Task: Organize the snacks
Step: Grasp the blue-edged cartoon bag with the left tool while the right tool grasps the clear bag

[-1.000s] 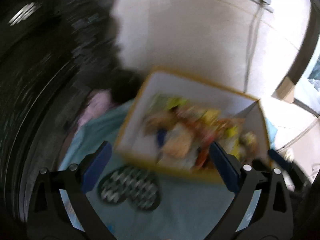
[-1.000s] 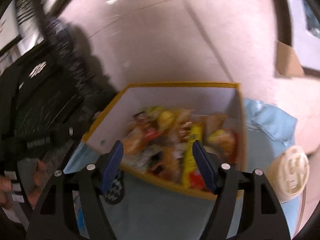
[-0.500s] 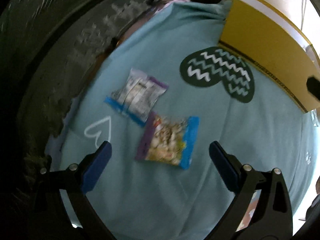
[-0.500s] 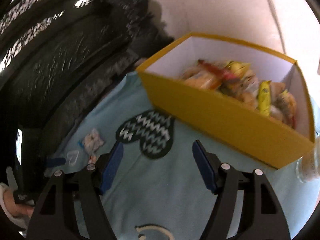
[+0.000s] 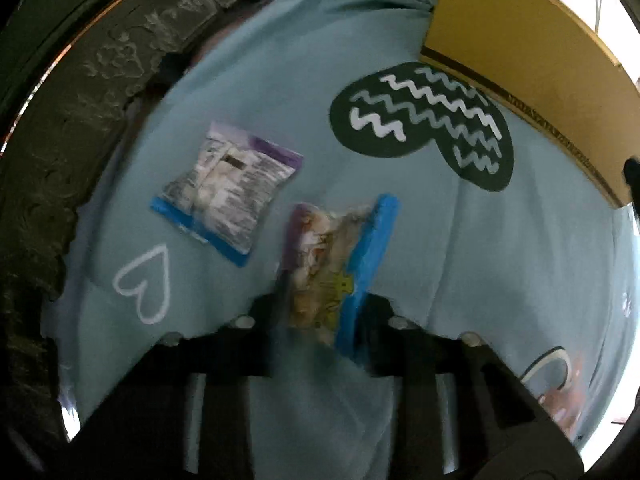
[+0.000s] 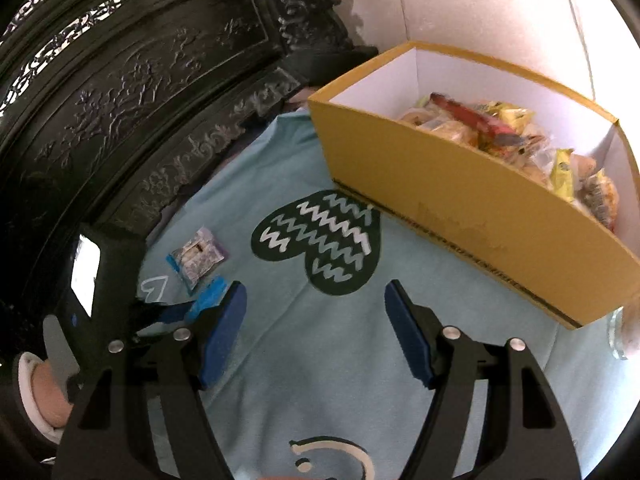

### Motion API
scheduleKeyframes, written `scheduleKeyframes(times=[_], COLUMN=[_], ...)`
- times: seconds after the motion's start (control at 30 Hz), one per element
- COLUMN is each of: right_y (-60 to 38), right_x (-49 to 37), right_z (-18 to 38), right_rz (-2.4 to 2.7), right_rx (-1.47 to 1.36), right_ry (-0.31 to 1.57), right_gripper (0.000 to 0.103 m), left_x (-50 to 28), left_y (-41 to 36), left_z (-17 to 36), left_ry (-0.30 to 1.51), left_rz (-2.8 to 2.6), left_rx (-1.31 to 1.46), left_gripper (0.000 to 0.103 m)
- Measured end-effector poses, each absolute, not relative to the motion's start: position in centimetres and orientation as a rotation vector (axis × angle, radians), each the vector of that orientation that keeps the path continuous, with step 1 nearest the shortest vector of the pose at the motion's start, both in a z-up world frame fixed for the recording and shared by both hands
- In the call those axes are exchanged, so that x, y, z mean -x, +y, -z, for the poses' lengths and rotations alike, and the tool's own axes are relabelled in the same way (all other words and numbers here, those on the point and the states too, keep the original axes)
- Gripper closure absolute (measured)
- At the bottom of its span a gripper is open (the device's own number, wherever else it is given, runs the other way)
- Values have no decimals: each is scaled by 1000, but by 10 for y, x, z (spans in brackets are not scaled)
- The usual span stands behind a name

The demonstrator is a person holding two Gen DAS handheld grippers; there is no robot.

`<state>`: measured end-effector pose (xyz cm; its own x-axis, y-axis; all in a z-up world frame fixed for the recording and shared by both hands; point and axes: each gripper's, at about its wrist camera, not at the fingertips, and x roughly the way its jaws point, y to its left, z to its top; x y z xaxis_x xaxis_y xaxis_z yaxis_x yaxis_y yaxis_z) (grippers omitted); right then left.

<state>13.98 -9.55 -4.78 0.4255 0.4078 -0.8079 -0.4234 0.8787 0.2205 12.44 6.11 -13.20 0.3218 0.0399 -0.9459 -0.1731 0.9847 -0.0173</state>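
1. Under both grippers spreads a pale blue cloth, printed with a dark heart full of white zigzags that lies ahead of the right jaws and ahead and to the right of the left ones.
2. Beyond the right gripper, past the dark heart, stands a yellow box with white inner walls, its near wall touching the heart's edge.
3. Inside the box a heap of snacks in yellow, red and orange wrappers fills the far side.
4. Dark carved furniture borders the cloth to the left of both grippers.
5. Between the left gripper's jaws sits a blue-edged packet, blurred and tilted up off the cloth; the jaws are closing on it and their tips already look to be against its sides.
6. Just left of those jaws and a little ahead, a second packet lies flat with its printed back up, apart from the first.
7. Near it, closer to the left jaw, is a white outline heart.
8. Spread wide, the right jaws hold nothing; only cloth shows between them.
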Motion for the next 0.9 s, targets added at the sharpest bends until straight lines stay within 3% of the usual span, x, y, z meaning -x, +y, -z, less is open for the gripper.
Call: scheduleKeyframes(times=[0.4,0.7,0.77,0.8,0.9], right_y=[58,122,123,121,90], right_x=[-163,-155,-157,-162,-184], right_z=[95,146,148,145,123], right_rz=[-921,-967,-907,-876,-822], right_rx=[323,552,566,560,386], right_ry=[1023,1034,1024,1032,1076], right_gripper=[31,31,54,89,90], left_x=[-57,-55,-59,-60,-62], left_y=[101,112,111,110,110], left_z=[104,124,125,124,118], left_ry=[1184,1225,1224,1222,1206], left_rz=[-220,-241,-242,-243,-247], left_rx=[227,278,270,266,253], left_gripper=[81,81,81,81,81])
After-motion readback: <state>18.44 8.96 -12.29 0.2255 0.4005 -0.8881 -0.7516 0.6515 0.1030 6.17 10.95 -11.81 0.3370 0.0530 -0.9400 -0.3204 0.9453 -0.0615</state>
